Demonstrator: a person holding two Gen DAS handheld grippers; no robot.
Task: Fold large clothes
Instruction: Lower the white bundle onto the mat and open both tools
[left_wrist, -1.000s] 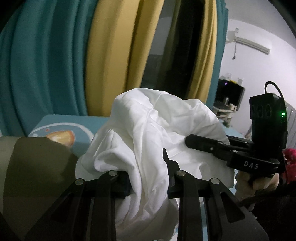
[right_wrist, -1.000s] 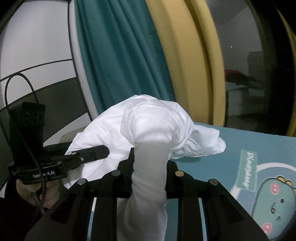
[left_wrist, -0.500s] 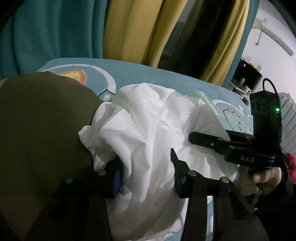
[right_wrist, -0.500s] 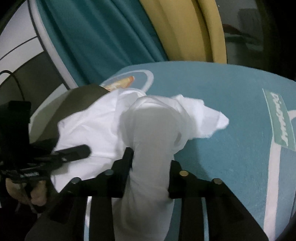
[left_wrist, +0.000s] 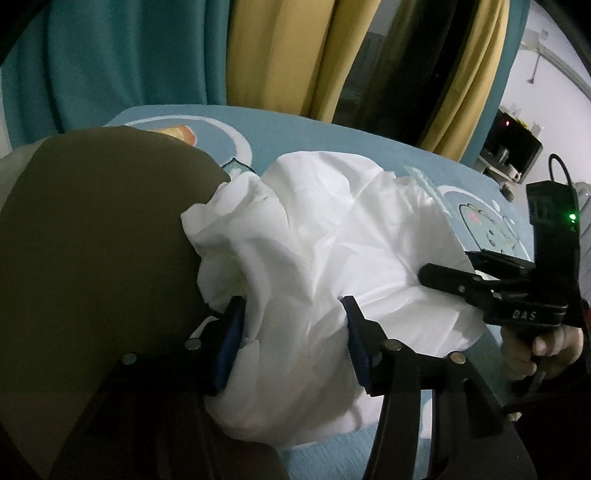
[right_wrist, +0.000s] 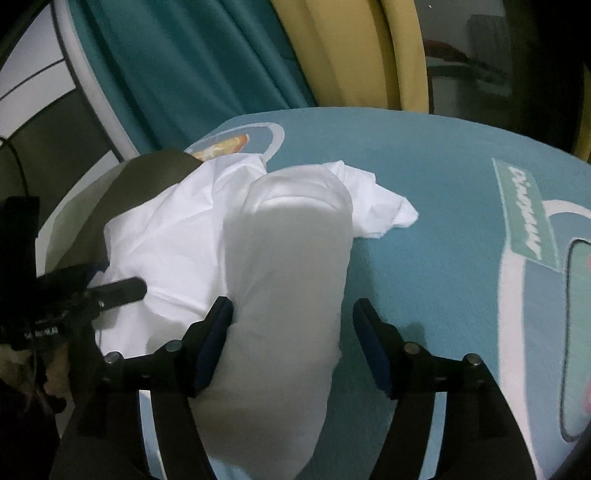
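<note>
A crumpled white garment (left_wrist: 332, 251) was seen heaped on a teal cartoon-printed mat (right_wrist: 443, 192), its bulk lying at the centre of both wrist views. In the left wrist view, the left tool (left_wrist: 293, 325) was shown at 6 o'clock with its jaws opening; a fold of the white cloth was bunched between them and lay against both blue pads (left_wrist: 229, 339), though whether it was pressed could not be told. A dark olive cloth (left_wrist: 96, 251) was spread from 9 o'clock, with the garment's edge draped over it. The right tool (left_wrist: 476, 284) was seen at 3 o'clock in that view, resting against the garment, gripped below by a hand (left_wrist: 543, 347).

In the right wrist view, the right tool (right_wrist: 291, 332) was shown at 6 o'clock with its jaws opening. A rolled length of the garment (right_wrist: 288, 280) was seen between them, touching the pad at 7 o'clock, while clear mat was visible between the cloth and the pad at 5 o'clock. A loose corner of the cloth was spread on the mat toward 1 o'clock. The left tool (right_wrist: 92, 291) was seen at 9 o'clock, its finger lying on the white fabric. Teal curtains (right_wrist: 192, 66) and yellow curtains (left_wrist: 280, 51) were hung behind the mat at 12 o'clock.
</note>
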